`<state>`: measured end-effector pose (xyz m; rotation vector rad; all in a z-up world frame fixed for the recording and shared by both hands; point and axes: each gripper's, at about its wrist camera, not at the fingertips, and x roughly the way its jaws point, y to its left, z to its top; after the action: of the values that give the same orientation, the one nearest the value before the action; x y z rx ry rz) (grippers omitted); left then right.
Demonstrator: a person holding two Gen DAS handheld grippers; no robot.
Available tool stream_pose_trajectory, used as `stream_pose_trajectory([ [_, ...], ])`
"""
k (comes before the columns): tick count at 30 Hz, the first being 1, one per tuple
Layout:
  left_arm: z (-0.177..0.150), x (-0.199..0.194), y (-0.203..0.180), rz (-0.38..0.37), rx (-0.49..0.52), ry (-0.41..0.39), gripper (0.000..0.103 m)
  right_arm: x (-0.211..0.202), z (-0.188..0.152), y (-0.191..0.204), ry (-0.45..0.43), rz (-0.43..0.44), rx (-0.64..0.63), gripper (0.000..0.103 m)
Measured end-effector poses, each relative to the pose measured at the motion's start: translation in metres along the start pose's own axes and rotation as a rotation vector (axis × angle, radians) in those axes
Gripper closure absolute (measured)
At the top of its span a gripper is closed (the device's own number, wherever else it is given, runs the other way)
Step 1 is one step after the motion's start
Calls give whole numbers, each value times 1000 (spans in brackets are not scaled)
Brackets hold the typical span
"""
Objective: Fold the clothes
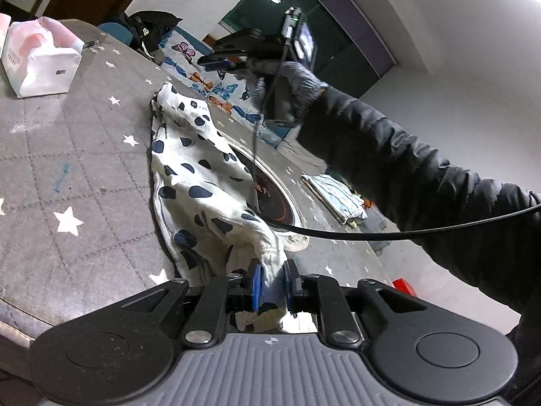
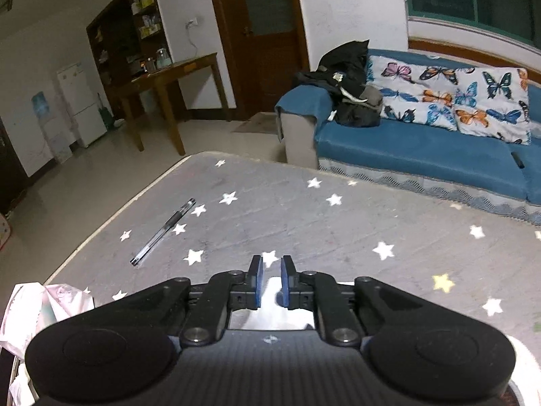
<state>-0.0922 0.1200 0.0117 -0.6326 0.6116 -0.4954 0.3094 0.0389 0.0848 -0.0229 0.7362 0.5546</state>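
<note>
A spotted garment (image 1: 199, 182) runs out ahead of the left gripper (image 1: 272, 282) across the star-printed tablecloth (image 1: 84, 155), its near end between the jaws, with a tissue pack (image 1: 40, 57) far off to the jaws' left and a folded cloth (image 1: 333, 196) lying off to their right beyond a round inset cooktop (image 1: 274, 199). The right gripper (image 1: 219, 57) hangs above the garment's far end. Ahead of the right gripper's jaws the tablecloth lies bare, a pen (image 2: 164, 231) to their left and a sofa (image 2: 422, 155) past the table's far edge.
</note>
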Motion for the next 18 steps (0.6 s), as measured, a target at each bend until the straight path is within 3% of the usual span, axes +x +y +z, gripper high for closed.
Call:
stream_pose_trajectory([
  [5,-1,-1,-1,11,15,3,84,-29,-1,-25,-5,-33,-9,81],
  [9,0,0,-3,22,13,-1,67,-50,-7,-46,-3,-61,-16,72],
  [18,-4,12,-9,76,-11,21,60,-108,-53,-77,37,-74,-66,61],
])
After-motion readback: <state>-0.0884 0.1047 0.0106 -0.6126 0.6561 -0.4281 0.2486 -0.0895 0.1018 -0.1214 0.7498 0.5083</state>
